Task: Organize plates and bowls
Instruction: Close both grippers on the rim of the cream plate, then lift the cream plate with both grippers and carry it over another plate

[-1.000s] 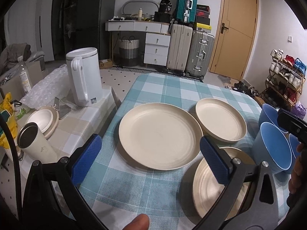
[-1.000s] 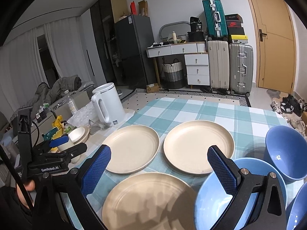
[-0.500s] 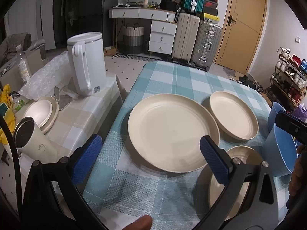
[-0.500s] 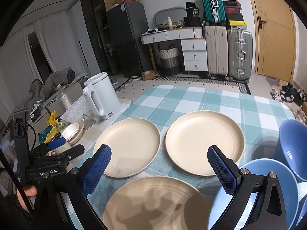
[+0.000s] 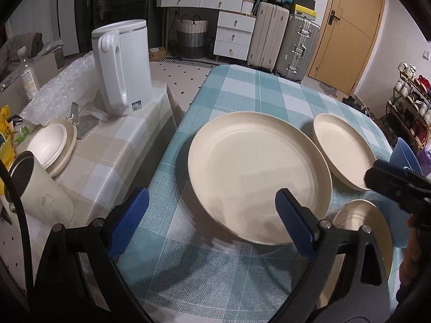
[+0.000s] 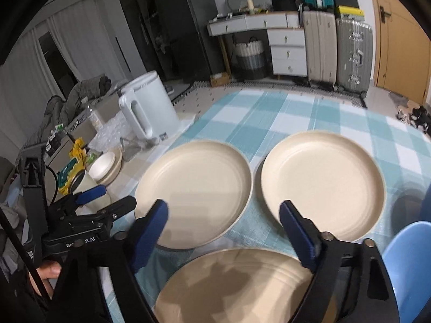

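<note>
Three cream plates are shown whole only in the right wrist view. The left gripper [image 5: 212,214], jaws wide but just narrowing, empty, is seen before the large plate [image 5: 258,172]; the right gripper [image 6: 225,228], likewise, above the near plate [image 6: 237,288] on the bench [image 6: 296,113].

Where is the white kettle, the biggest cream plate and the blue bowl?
white kettle [image 5: 126,64], left wrist view, on its side wall.
biggest cream plate [image 5: 256,169], left wrist view, on its flat middle.
blue bowl [image 6: 406,263], right wrist view, on its inside wall.
</note>
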